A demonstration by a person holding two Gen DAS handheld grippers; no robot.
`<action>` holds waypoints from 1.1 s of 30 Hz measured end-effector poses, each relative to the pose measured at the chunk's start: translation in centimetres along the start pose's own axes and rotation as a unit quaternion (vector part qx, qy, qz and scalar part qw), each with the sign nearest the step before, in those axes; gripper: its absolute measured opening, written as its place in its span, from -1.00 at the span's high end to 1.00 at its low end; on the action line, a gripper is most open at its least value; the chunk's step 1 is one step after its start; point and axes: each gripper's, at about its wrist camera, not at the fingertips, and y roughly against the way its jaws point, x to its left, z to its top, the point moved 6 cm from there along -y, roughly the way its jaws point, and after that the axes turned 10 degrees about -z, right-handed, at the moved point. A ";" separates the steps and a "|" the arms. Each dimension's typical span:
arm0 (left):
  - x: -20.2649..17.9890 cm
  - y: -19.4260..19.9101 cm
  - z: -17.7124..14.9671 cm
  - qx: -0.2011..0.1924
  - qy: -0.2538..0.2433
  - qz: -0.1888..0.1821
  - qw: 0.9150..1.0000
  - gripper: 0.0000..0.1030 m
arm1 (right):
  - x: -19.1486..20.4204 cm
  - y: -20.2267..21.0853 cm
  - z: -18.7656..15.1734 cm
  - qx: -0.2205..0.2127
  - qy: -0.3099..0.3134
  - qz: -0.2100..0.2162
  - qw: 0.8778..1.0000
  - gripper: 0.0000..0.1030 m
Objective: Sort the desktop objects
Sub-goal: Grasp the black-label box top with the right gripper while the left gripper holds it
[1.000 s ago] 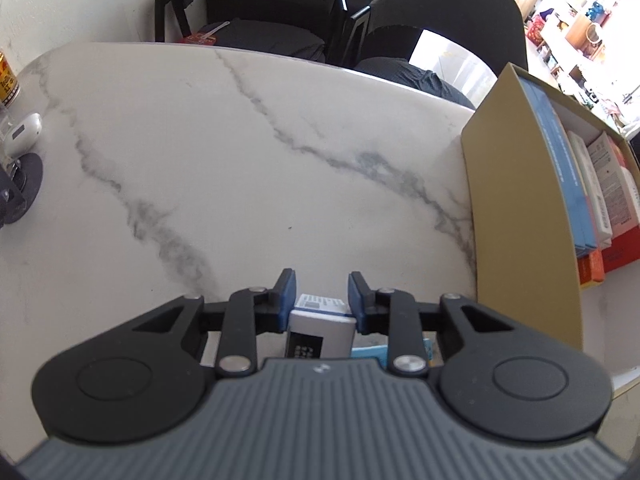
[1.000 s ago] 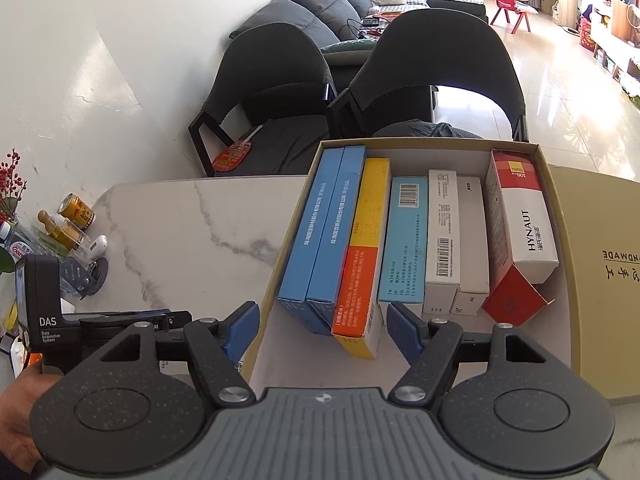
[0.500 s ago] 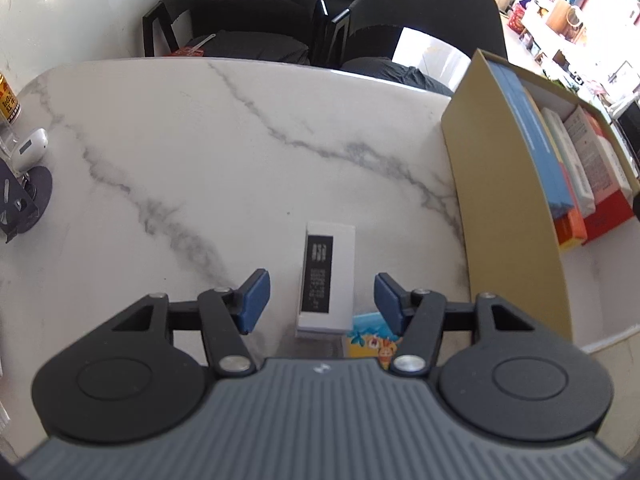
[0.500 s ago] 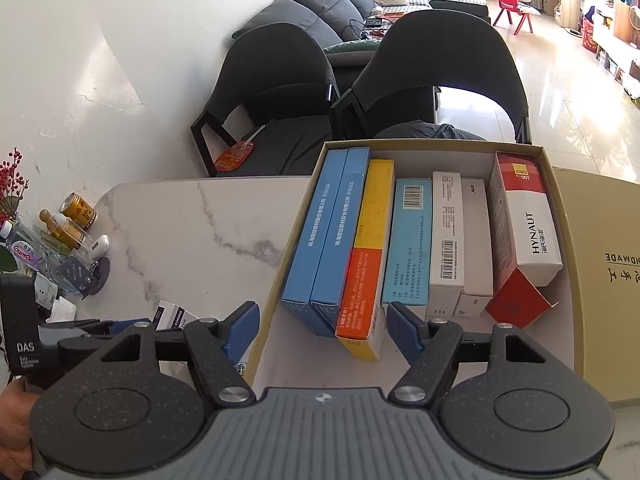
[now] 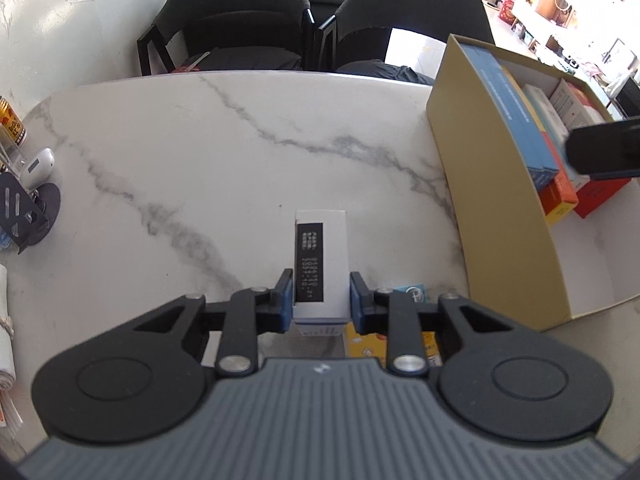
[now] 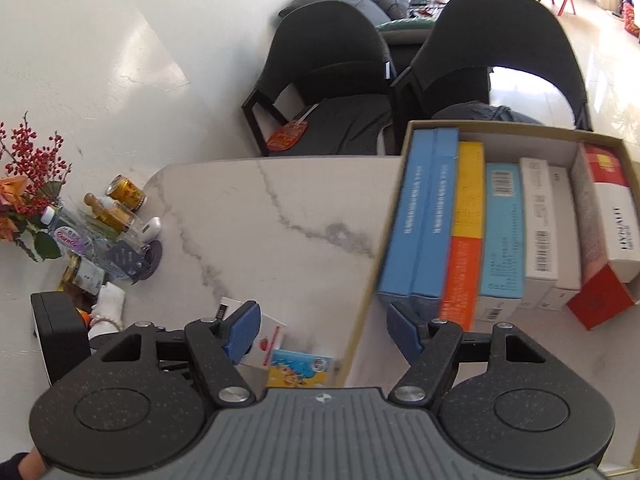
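Note:
A small white box [image 5: 320,256] with a black label lies flat on the marble table [image 5: 200,152]. My left gripper [image 5: 320,300] is closing on it, and both blue pads press its long sides near the end closest to me. In the right wrist view the same white box [image 6: 266,340] shows partly behind a finger. My right gripper [image 6: 324,332] hovers over the near left wall of the gold cardboard box [image 6: 370,284]. Its jaws are closing slightly, wide apart, with nothing gripped. Several upright packets [image 6: 420,212] fill the gold box [image 5: 492,200].
A blue and yellow packet [image 6: 298,368] lies on the table beside the white box. Bottles, cans and a flower sprig [image 6: 100,220] crowd the table's left edge, along with a white earbud case [image 5: 36,164]. Two black chairs [image 5: 240,20] stand beyond the far edge.
The left gripper let go of the white box, which came to lie flat with its label up, then shut on it again. The right gripper swung left towards the gold box's wall.

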 end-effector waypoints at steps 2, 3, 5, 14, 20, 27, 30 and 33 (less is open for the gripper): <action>-0.4 1.3 0.0 -0.012 -0.007 -0.001 1.000 0.51 | 1.6 -0.6 0.0 0.010 0.012 0.018 1.000 -0.14; -0.6 1.9 0.0 -0.018 -0.010 -0.002 1.000 0.51 | 2.2 -0.7 0.1 0.012 0.016 0.025 0.999 -0.11; -1.3 2.9 -0.1 -0.025 -0.017 -0.005 1.000 0.51 | 3.3 -0.7 0.1 0.012 0.030 0.042 0.999 -0.11; -4.4 1.6 -2.3 -0.003 -0.037 -0.021 0.999 0.51 | 3.5 -1.6 -0.6 0.045 0.024 0.037 0.998 -0.18; -5.0 0.9 -2.4 0.002 -0.054 -0.011 0.998 0.37 | 3.1 -2.3 -2.0 0.064 0.021 0.027 0.997 -0.20; -4.0 2.7 -3.2 -0.004 -0.044 -0.029 0.999 -0.29 | 4.6 -2.8 -2.7 0.089 0.017 0.035 0.995 -0.22; -2.8 3.6 -4.2 -0.001 -0.032 -0.035 0.999 -0.56 | 5.5 -3.3 -3.2 0.103 0.020 0.032 0.994 -0.22; -1.4 3.8 -5.7 0.008 -0.018 -0.029 0.999 -0.60 | 6.5 -4.4 -4.1 0.127 0.019 0.032 0.991 -0.24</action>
